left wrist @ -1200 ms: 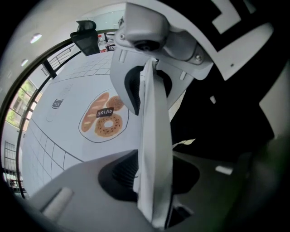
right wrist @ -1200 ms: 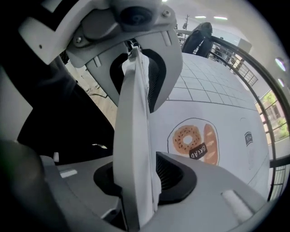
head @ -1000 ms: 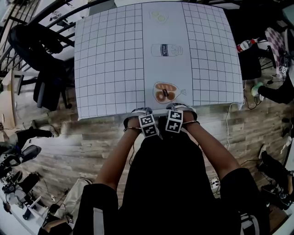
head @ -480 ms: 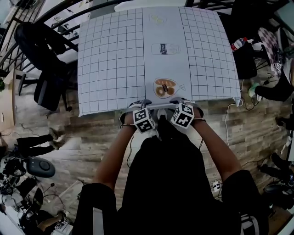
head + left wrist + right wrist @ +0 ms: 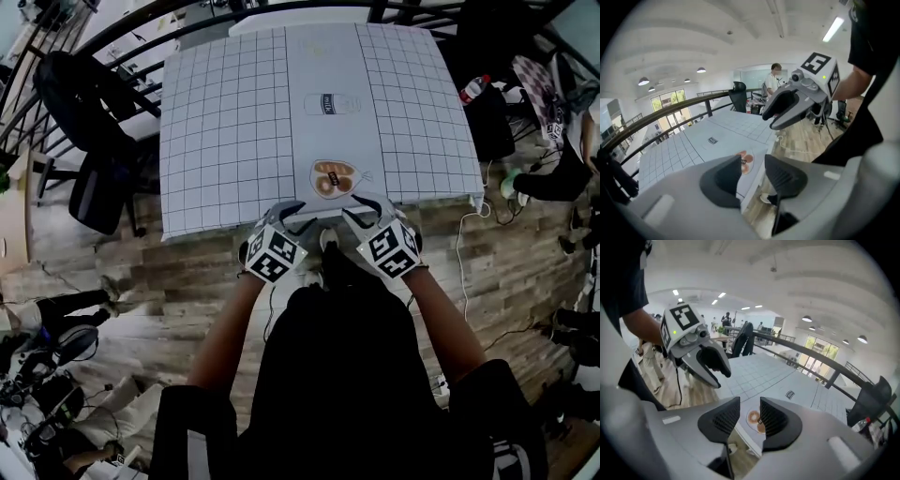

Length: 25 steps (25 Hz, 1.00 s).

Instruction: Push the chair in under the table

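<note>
Chair: can't make it out in any view. The space under the table (image 5: 225, 141) at its near edge is hidden by the cloth overhang & the person's body. Table has a white grid cloth w/ a plain centre strip. On the strip are a printed bread pic (image 5: 335, 178) nr the near edge & a can pic (image 5: 330, 103) farther back.

Left gripper (image 5: 287, 215): jaws apart, nothing between them, only table edge & floor (image 5: 187, 281) seen through the gap. Right gripper (image 5: 367, 209): jaws apart too, closing a bit, nothing between them.

Both are held side by side just at the table's near edge, tilted down toward the far side, left one left of the bread pic, right one right of it. Gripper views look down on the tabletop, so neither touches it. A shoe (image 5: 326, 239) shows on the floor between them.

Black office chair (image 5: 84, 122) sits well left of the table. Bottle (image 5: 472, 89) is at the far right, & a white cable (image 5: 462, 253) runs along the floor on the right.
</note>
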{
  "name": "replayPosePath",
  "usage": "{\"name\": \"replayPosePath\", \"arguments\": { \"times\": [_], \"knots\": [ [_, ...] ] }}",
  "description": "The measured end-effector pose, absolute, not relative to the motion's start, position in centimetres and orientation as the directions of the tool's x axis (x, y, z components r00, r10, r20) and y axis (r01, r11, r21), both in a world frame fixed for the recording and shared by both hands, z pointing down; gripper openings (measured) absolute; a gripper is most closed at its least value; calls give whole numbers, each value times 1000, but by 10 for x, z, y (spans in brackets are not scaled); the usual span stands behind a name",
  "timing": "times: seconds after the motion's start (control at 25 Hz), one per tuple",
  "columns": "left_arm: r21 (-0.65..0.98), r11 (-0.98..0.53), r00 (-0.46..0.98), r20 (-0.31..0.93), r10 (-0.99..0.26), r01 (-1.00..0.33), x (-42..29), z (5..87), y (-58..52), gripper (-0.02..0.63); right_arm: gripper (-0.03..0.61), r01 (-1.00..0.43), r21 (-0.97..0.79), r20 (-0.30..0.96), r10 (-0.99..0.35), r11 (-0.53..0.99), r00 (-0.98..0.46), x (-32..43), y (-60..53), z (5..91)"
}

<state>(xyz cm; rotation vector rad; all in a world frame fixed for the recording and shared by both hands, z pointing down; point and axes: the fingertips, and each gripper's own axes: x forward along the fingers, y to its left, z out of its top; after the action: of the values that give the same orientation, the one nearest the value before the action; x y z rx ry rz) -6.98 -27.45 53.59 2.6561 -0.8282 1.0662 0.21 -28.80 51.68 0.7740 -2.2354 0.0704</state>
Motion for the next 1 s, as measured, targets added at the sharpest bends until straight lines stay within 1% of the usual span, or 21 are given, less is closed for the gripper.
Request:
{"name": "replayPosePath", "arguments": {
  "times": [0.08, 0.16, 0.32, 0.36, 0.48, 0.64, 0.76, 0.88, 1.0],
  "knots": [
    [-29, -809, 628, 613, -479, -588, -72, 509, -271, 154, 111, -637, 110, 602, -561, 763, -568, 4, -289, 488],
    [3, -780, 664, 527, -531, -626, -74, 480, -267, 124, 79, -707, 50, 525, -621, 705, -582, 9, -291, 460],
    [95, -731, 712, 343, -613, -676, -83, 428, -255, 21, 30, -771, 78, 401, -728, 632, -556, 13, -282, 417],
    [110, -718, 710, 310, -632, -687, -85, 418, -252, 11, -1, -783, 70, 368, -746, 618, -555, 13, -277, 408],
    [98, -672, 671, 258, -696, -734, -93, 398, -243, 11, -2, -813, -22, 294, -773, 582, -562, 10, -260, 389],
    [91, -597, 602, 196, -774, -797, -106, 382, -230, 11, -2, -826, -169, 282, -776, 538, -564, 4, -244, 388],
    [130, -567, 582, 179, -794, -814, -111, 376, -215, 11, -2, -843, -159, 251, -805, 514, -538, -2, -233, 385],
    [109, -564, 574, 138, -807, -818, -113, 358, -202, 11, -2, -848, -157, 205, -823, 507, -530, -12, -224, 375],
    [131, -545, 558, 105, -823, -828, -118, 341, -197, 11, -3, -865, -141, 181, -847, 481, -500, -16, -223, 364]
  ]
}}
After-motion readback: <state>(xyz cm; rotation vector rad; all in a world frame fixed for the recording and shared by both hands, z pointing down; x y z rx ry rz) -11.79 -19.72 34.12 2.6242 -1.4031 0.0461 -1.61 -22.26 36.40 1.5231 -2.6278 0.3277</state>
